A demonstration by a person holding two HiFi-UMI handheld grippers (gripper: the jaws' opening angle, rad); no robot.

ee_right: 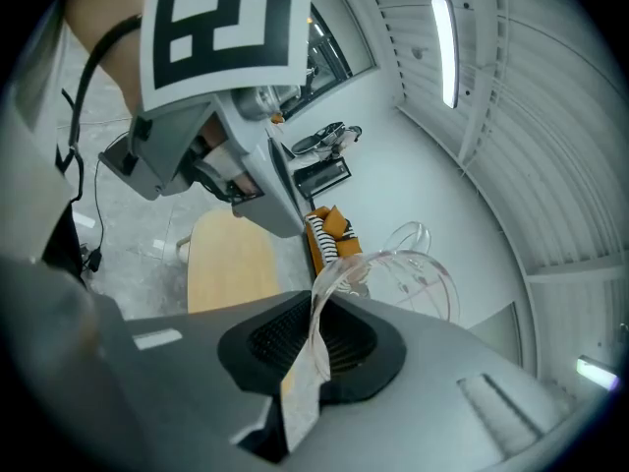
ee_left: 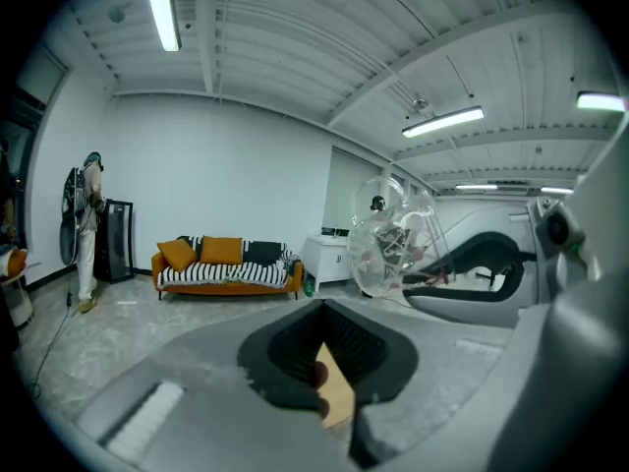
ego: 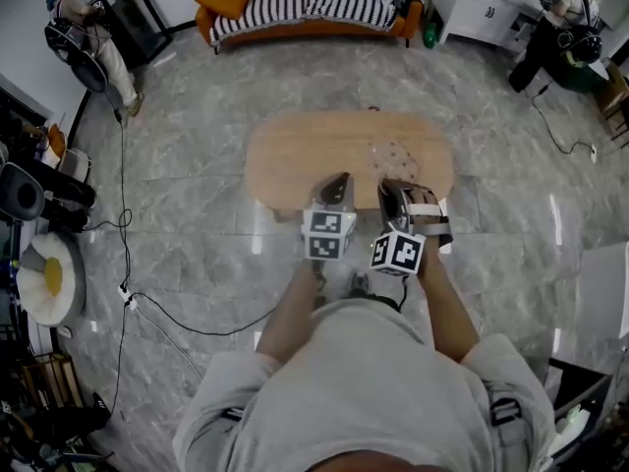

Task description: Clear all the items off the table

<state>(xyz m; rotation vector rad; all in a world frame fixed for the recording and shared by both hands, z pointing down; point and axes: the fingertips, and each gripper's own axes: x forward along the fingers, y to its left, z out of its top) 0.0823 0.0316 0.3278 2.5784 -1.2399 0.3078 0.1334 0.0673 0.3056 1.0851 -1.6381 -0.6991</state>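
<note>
The clear bowl (ee_right: 398, 283) is pinched by its rim in my right gripper (ee_right: 314, 337). The thin wall runs edge-on between the closed jaws, and the round body hangs out beyond the tips. It looks like glass or hard clear plastic with small pinkish marks on it. I judge it stiff, smooth and likely slippery, light enough for one gripper, but liable to chip or crack if squeezed hard or knocked. The rim is the only sensible place to hold it, since the curved belly gives the pads nothing flat. With all its weight ahead of the tips it may swing or pivot in the grip, so I would carry it slowly and level.

In the head view the bowl (ego: 393, 155) sits just beyond my right gripper (ego: 398, 200), above the wooden surface (ego: 295, 155) and seemingly lifted off it.

My left gripper (ee_left: 329, 377) is just beside the right one, with its jaws drawn nearly together and nothing between them. Only a sliver of the surface shows through the gap. From there the bowl (ee_left: 388, 239) is up and to the right.
</note>
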